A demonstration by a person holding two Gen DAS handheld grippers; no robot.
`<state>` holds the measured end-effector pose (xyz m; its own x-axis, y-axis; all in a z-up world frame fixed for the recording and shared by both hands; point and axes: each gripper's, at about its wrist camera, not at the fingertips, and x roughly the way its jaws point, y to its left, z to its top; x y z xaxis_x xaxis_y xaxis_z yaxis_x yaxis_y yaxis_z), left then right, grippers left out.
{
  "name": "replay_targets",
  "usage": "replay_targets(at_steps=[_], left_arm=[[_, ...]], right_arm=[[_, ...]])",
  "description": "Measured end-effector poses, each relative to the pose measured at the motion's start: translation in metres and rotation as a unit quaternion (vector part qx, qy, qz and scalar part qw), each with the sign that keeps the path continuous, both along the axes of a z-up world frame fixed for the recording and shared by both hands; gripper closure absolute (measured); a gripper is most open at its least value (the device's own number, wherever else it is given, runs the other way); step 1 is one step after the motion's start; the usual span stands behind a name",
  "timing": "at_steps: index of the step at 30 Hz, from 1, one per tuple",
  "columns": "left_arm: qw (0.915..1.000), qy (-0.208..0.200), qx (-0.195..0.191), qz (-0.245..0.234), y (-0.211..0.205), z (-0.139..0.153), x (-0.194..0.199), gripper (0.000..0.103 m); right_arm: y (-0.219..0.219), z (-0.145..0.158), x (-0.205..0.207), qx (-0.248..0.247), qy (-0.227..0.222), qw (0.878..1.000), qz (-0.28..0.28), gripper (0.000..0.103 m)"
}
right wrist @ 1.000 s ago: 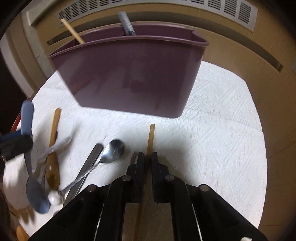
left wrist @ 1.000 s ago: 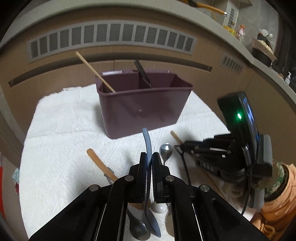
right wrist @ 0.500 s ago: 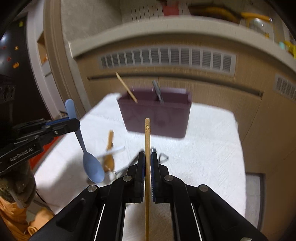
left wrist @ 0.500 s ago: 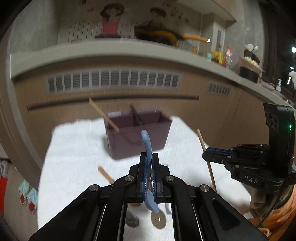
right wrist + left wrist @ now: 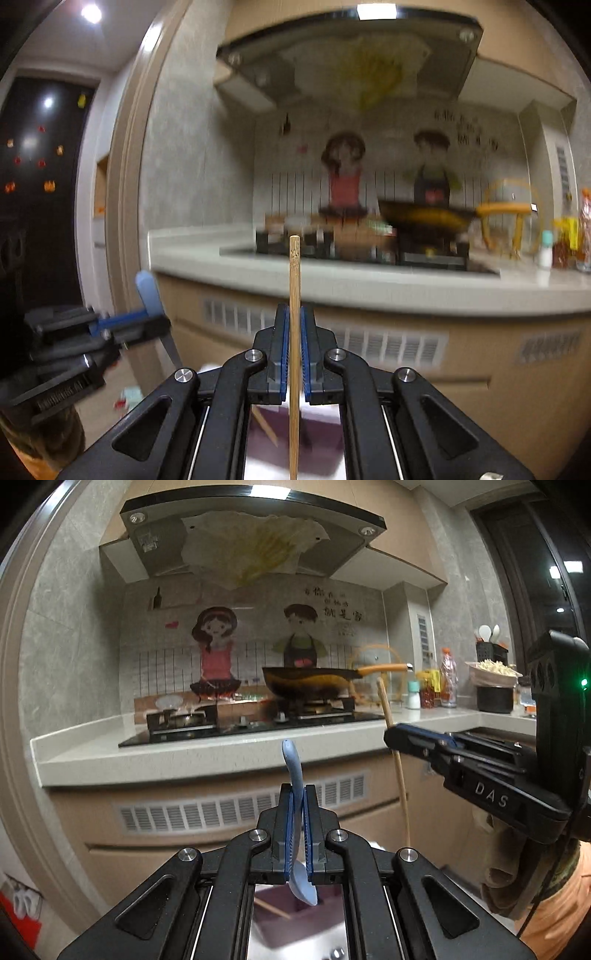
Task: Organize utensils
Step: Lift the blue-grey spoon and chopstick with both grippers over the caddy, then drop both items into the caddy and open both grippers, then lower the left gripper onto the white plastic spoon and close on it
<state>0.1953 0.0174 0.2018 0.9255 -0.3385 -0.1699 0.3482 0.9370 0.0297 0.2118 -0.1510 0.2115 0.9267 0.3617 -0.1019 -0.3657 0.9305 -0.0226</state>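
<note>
Between the clamped pads of the left gripper [image 5: 296, 827] a blue spoon [image 5: 294, 775] stood nearly upright, handle up and bowl hanging below, probably so it could drop bowl-first. Beside it, the right gripper [image 5: 294, 345] was closed just as tightly on a wooden chopstick [image 5: 294, 280], also vertical. Both were held high and level, facing the stove counter [image 5: 207, 755]. Low between each gripper's arms showed part of the purple utensil holder [image 5: 273, 915], a wooden stick leaning inside it, apparently where both pieces were bound.
</note>
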Motion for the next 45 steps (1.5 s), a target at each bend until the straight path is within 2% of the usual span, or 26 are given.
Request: replay_targets(at_steps=[4, 8, 10, 15, 20, 23, 26, 28, 30, 32, 33, 34, 36, 39, 45], left_arm=[[0.9998, 0.016, -0.008, 0.003, 0.002, -0.011, 0.047, 0.098], [0.9980, 0.060, -0.019, 0.002, 0.003, -0.040, 0.098, 0.098], [0.9964, 0.083, -0.018, -0.002, 0.002, -0.058, 0.119, 0.098], [0.9884, 0.151, -0.010, -0.010, -0.008, -0.113, 0.161, 0.098], [0.9737, 0.227, -0.008, -0.018, -0.015, -0.166, 0.187, 0.098], [0.9656, 0.259, -0.012, -0.020, -0.018, -0.187, 0.192, 0.097], [0.9630, 0.269, -0.020, -0.005, -0.014, -0.196, 0.191, 0.096], [0.9643, 0.264, -0.027, 0.004, -0.005, -0.194, 0.182, 0.095], [0.9662, 0.255, -0.036, 0.011, 0.004, -0.189, 0.172, 0.093], [0.9672, 0.249, -0.046, 0.020, 0.017, -0.183, 0.161, 0.084], [0.9675, 0.247, -0.049, 0.023, 0.022, -0.182, 0.157, 0.076], [0.9680, 0.244, -0.053, 0.027, 0.028, -0.180, 0.148, 0.069], [0.9682, 0.242, -0.053, 0.032, 0.038, -0.178, 0.134, 0.063], [0.9668, 0.251, -0.041, 0.029, 0.045, -0.186, 0.106, 0.053], [0.9587, 0.284, 0.011, 0.007, 0.043, -0.217, 0.044, 0.051]], right_arm=[[-0.001, -0.003, 0.035, 0.002, -0.029, 1.000, 0.002, 0.097], [0.000, -0.025, 0.083, 0.006, -0.010, 1.000, 0.001, 0.097], [-0.003, -0.040, 0.105, 0.009, 0.009, 1.000, -0.003, 0.097], [-0.006, -0.100, 0.153, 0.001, 0.080, 0.997, -0.008, 0.097], [-0.003, -0.158, 0.173, -0.013, 0.166, 0.986, 0.003, 0.097], [-0.004, -0.186, 0.180, -0.015, 0.212, 0.977, 0.003, 0.097], [-0.002, -0.200, 0.183, -0.024, 0.248, 0.968, 0.006, 0.097], [-0.002, -0.203, 0.179, -0.037, 0.255, 0.966, -0.001, 0.095], [-0.004, -0.204, 0.173, -0.043, 0.253, 0.966, -0.010, 0.085], [-0.009, -0.202, 0.160, -0.045, 0.250, 0.967, -0.016, 0.077], [-0.012, -0.201, 0.154, -0.047, 0.250, 0.967, -0.019, 0.074], [-0.014, -0.201, 0.147, -0.051, 0.250, 0.966, -0.025, 0.074], [-0.016, -0.202, 0.127, -0.067, 0.251, 0.965, -0.036, 0.073], [-0.017, -0.209, 0.102, -0.080, 0.262, 0.961, -0.041, 0.067], [-0.018, -0.240, 0.049, -0.122, 0.297, 0.945, -0.055, 0.059]])
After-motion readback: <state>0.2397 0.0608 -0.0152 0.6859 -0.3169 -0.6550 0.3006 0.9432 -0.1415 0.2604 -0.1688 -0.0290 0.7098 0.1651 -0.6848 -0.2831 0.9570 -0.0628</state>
